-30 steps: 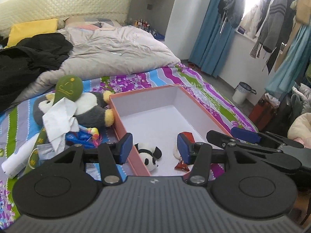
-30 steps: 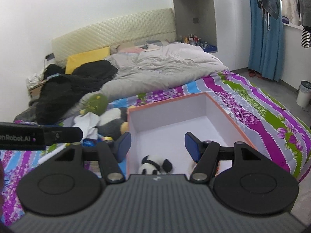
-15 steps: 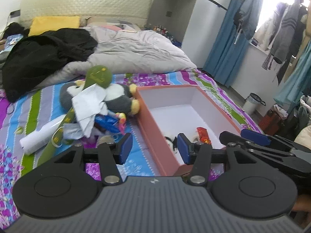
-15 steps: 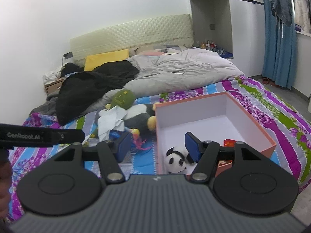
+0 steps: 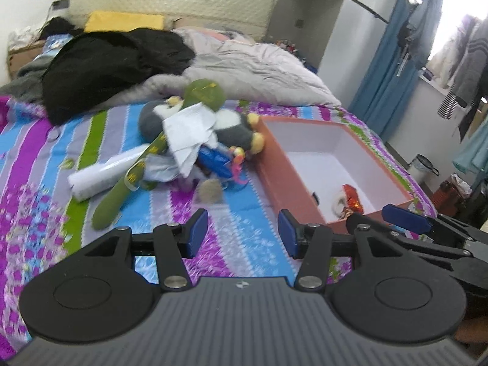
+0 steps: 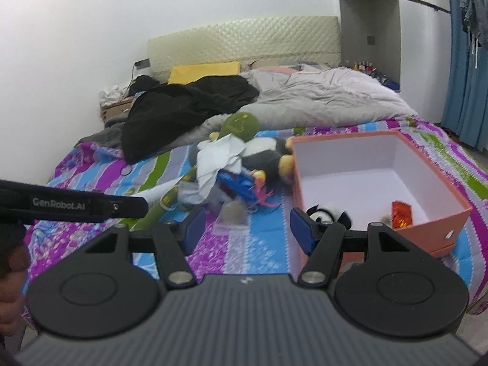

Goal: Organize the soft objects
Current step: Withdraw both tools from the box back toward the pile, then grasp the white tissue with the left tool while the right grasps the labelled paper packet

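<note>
An orange box [image 5: 283, 180] [image 6: 433, 222] with a white inside stands on the striped bedspread. A small panda toy [image 6: 328, 213] and a red item [image 5: 350, 196] [image 6: 401, 213] lie in it. Left of the box is a heap: a grey penguin plush [image 5: 235, 128] [image 6: 265, 152], a long green plush [image 5: 201, 94] [image 6: 241, 123], white cloth [image 5: 189, 128] [image 6: 219, 155], a blue packet [image 5: 213, 158] [image 6: 235, 181] and a small grey ball [image 5: 209, 190] [image 6: 233, 212]. My left gripper [image 5: 242, 235] is open and empty above the bedspread in front of the heap. My right gripper [image 6: 244, 225] is open and empty, near the box's front left corner.
A grey duvet [image 5: 259, 67] [image 6: 335, 97], black clothes [image 5: 116, 61] [image 6: 189, 103] and a yellow pillow [image 5: 122, 21] fill the far half of the bed. A white roll [image 5: 103, 175] lies left of the heap. A bin [image 5: 424, 164] and hanging clothes stand at the right.
Both grippers have pulled back and swung left, from over the box toward the heap. Both stay open and empty.
</note>
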`<state>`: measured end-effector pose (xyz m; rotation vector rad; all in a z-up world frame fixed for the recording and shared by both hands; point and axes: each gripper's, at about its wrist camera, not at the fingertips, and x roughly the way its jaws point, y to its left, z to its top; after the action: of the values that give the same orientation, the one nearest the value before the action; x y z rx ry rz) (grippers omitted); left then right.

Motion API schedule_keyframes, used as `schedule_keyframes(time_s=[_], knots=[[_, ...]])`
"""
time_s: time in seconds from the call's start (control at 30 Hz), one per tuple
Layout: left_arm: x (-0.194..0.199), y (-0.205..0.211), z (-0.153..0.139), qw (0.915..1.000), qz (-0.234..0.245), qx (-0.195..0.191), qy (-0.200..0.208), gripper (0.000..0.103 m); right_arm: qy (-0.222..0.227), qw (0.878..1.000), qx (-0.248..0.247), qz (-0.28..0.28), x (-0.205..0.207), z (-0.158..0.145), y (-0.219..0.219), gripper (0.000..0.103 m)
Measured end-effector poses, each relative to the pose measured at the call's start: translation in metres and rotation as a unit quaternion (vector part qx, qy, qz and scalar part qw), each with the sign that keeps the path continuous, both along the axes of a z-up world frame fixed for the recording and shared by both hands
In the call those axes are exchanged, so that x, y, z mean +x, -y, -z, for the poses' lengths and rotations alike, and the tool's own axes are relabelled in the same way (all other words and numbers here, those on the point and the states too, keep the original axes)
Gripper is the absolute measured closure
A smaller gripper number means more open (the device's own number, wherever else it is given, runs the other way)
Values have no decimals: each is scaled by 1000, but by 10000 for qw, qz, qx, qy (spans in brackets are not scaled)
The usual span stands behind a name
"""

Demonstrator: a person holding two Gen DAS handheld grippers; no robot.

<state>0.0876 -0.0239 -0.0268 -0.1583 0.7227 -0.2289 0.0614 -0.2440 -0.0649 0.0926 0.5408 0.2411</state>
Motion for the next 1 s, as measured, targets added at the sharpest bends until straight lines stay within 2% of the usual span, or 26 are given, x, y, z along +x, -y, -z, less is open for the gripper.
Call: schedule_keyframes(time_s=[0.23, 0.43, 0.7, 1.0], knots=[[-11, -29, 27, 9988, -411, -157, -199, 46, -306, 9990, 6, -311, -2, 23, -14, 39], [4, -40, 40, 9972, -644, -258, -294, 46, -477, 9976, -129, -483, 15, 34, -24, 39], [56, -47, 60, 9960, -696, -283, -478, 46, -828, 9949, -182, -554, 65, 57, -38, 39], [137, -59, 90, 9940, -750, -435, -671, 46, -1245, 9896, -244, -678, 136, 93, -58, 37]])
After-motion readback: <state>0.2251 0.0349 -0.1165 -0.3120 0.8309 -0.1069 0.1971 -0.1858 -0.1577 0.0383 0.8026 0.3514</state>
